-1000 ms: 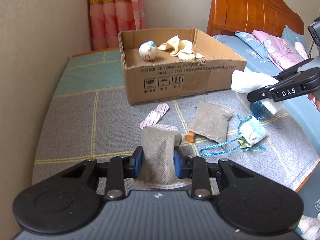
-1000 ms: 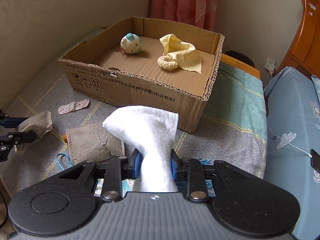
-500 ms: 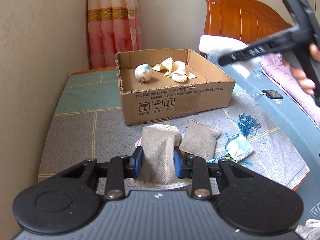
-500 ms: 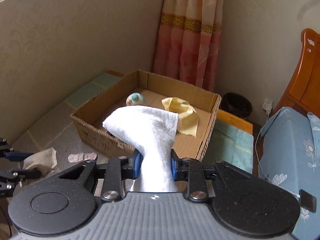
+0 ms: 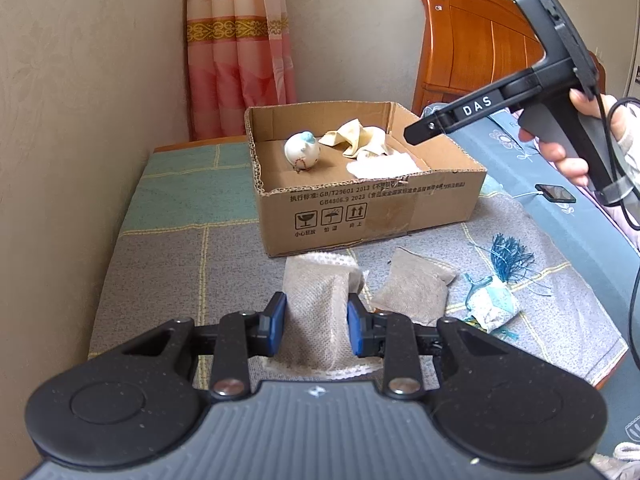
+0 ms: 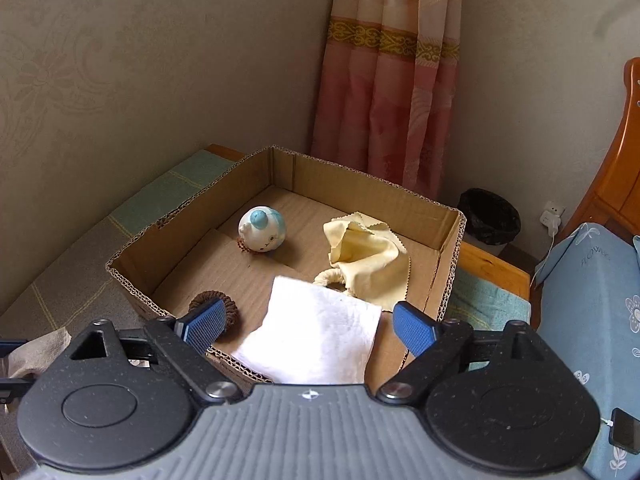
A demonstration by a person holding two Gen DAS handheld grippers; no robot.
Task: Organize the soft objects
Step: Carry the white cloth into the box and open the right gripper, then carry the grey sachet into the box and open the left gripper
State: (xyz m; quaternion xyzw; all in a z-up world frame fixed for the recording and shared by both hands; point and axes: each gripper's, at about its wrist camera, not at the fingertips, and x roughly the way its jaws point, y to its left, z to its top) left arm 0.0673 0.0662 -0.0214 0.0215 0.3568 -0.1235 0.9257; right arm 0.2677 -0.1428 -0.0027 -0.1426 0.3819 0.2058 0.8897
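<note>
Since a second ago our right tool (image 6: 308,326) has risen over the cardboard box (image 5: 372,208) and its jaws have just been opening; the white cloth (image 6: 320,340) lies free between them, inside the box. Our left tool (image 5: 316,324) grips a grey sachet (image 5: 316,312) above the bed mat (image 5: 172,276). Boxed so far: round toy (image 6: 262,230) at 10 o'clock, yellow cloth (image 6: 368,256) at 1. We judge the task partly done: a second sachet (image 5: 408,292) and the tasselled pouch (image 5: 492,304) wait at 3 o'clock.
</note>
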